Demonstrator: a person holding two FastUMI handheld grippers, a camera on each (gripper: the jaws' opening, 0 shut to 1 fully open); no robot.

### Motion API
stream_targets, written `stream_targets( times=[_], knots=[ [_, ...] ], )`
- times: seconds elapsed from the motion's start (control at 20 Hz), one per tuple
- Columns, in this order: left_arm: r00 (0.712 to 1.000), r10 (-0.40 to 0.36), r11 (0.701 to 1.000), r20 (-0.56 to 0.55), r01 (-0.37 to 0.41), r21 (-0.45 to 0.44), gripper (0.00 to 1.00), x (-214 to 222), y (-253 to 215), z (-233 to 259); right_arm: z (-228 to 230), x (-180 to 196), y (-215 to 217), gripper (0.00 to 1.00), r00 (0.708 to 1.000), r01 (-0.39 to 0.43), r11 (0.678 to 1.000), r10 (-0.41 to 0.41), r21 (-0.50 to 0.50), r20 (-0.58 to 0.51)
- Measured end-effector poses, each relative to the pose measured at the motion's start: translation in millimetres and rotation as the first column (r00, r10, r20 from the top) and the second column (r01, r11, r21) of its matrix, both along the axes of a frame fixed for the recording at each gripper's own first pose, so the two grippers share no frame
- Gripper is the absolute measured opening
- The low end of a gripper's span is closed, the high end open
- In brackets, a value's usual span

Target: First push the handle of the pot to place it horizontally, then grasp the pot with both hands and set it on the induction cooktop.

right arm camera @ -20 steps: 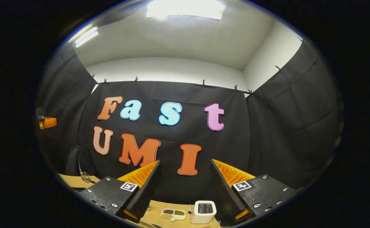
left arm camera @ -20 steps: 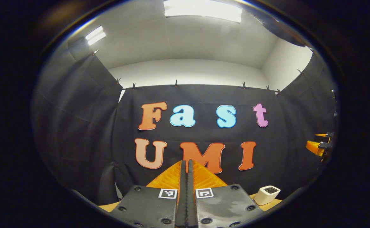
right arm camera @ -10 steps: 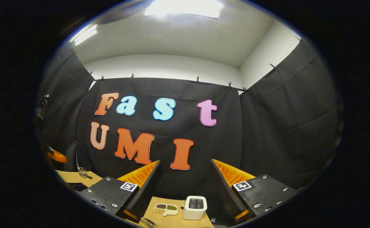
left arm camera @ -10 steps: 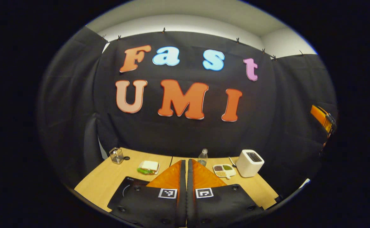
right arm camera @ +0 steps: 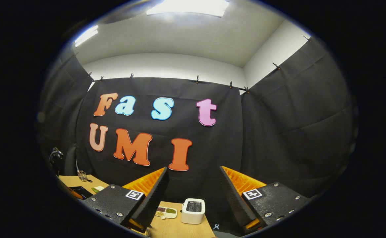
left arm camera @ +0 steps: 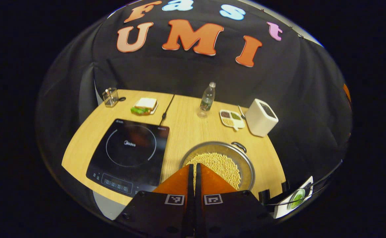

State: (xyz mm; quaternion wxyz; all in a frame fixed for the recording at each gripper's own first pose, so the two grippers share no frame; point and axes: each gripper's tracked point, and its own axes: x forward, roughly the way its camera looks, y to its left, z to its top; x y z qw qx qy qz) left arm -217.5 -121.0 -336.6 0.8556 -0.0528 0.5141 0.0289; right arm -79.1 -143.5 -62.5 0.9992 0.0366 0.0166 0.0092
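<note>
Two steps pending: left hand-held gripper (left arm camera: 193, 172) closed above pot (left arm camera: 218, 164); right hand-held gripper (right arm camera: 193, 180) apart; handle (left arm camera: 239, 146) push next.

On the wooden worktop (left arm camera: 186, 129) we see a white toaster (left arm camera: 261, 117), a divided dish (left arm camera: 232, 118) beside it, a water bottle (left arm camera: 207, 98), a sandwich (left arm camera: 144, 105) and a clear glass container (left arm camera: 110, 97).

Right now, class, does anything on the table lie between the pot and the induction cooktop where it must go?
Nothing visible does. In the left gripper view, the pot of beans sits right of the induction cooktop, with only bare table between them. The sandwich, bottle and white appliance stand farther back.
</note>
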Motion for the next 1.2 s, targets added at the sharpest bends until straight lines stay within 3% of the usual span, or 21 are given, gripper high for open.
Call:
stream_targets(
  times=[0.35, 0.65, 0.85, 1.0, 1.2],
  knots=[
    [0.964, 0.038, 0.998, -0.262, -0.050, -0.040, 0.08, -68.9, -14.2, -58.5, -24.3, -14.4, -18.3, 0.94, 0.998, 0.021, 1.000, -0.020, 0.010, -0.053],
    [0.884, 0.074, 0.984, -0.462, -0.139, -0.108, 0.08, -115.5, -26.5, -87.7, -36.9, -20.9, -31.6, 0.94, 0.994, 0.066, 0.998, -0.066, 0.000, -0.085],
    [0.825, 0.096, 0.968, -0.556, -0.208, -0.143, 0.08, -129.2, -30.4, -107.0, -45.8, -19.6, -30.6, 0.94, 0.989, 0.089, 0.996, -0.089, -0.003, -0.119],
    [0.806, 0.084, 0.953, -0.586, -0.236, -0.188, 0.07, -133.2, -39.3, -116.0, -43.2, -23.1, -25.4, 0.94, 0.988, 0.089, 0.996, -0.092, -0.029, -0.125],
    [0.777, 0.109, 0.952, -0.620, -0.260, -0.159, 0.07, -135.5, -35.3, -124.9, -36.4, -21.4, -18.5, 0.94, 0.988, 0.093, 0.994, -0.099, -0.058, -0.120]
  ],
)
